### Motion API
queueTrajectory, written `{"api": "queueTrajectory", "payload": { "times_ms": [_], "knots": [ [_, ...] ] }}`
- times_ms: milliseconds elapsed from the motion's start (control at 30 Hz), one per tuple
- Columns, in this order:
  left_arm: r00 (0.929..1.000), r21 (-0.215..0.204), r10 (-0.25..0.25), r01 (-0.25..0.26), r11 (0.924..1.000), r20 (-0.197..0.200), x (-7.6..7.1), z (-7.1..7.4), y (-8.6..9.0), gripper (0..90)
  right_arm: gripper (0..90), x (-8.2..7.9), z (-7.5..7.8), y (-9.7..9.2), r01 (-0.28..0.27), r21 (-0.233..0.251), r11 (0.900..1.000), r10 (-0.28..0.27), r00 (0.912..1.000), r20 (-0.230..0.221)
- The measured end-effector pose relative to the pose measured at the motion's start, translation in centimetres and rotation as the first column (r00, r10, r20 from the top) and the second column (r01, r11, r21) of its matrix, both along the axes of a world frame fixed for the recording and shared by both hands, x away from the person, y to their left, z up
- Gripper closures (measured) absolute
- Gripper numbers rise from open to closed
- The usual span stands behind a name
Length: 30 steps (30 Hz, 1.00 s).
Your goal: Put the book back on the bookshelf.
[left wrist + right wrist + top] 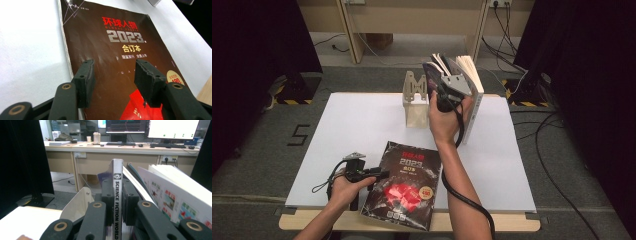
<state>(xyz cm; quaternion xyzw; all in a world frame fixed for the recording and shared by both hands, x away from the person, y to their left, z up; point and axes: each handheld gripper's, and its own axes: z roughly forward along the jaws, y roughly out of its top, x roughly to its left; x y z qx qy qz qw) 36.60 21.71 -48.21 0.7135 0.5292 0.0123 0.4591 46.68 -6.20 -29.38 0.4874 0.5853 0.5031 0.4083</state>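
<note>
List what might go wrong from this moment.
1. The right tool pinches only the magazine's thin spine, so the pages fanning beside it may flop or tear.
2. Coming down beside the leaning books, it might knock them over, or catch on the stand.
3. The left tool, open over the dark book, might scuff its cover.

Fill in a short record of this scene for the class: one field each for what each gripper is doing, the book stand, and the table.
Right gripper: shut on the spine of the Science Fiction World magazine, held upright beside the stand
Left gripper: open, jaws over the dark 2023 magazine
2023 magazine: lies flat at the near table edge
Book stand: beige, upright at the far side
Table: white top
</note>
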Motion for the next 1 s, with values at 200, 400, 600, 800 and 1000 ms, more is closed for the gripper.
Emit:
{"api": "queueTrajectory", "payload": {
  "times_ms": [200, 400, 600, 800, 1000],
  "knots": [
    [1.0, 0.0, 0.001, -0.001, 1.0, -0.001, 0.0, 0.1, 0.0, 49.3, 82.7, -2.2, -0.5, -0.7, -0.012, -0.01, 0.9999, 0.011, 0.9998, -0.014],
    [1.0, -0.004, 0.0, 0.0, 1.0, -0.005, 0.0, 0.1, 0.0, 49.4, 82.4, -3.9, -1.1, -1.5, -0.011, -0.017, 0.9998, 0.011, 0.9995, -0.029],
    [1.0, -0.006, 0.001, -0.001, 1.0, -0.003, 0.0, 0.1, 0.0, 49.4, 80.5, -4.6, -1.1, -1.9, -0.021, -0.016, 0.9997, 0.02, 0.9973, -0.071],
    [1.0, -0.008, 0.0, 0.0, 1.0, -0.002, 0.0, 0.1, 0.0, 49.4, 76.0, -4.4, -0.9, -2.2, -0.016, -0.013, 0.9998, 0.014, 0.991, -0.133],
    [1.0, -0.007, 0.002, -0.002, 1.0, -0.002, 0.0, 0.1, 0.0, 49.4, 78.0, -4.0, -1.0, -2.4, -0.017, -0.013, 0.9998, 0.015, 0.9849, -0.173]
  ]
}}
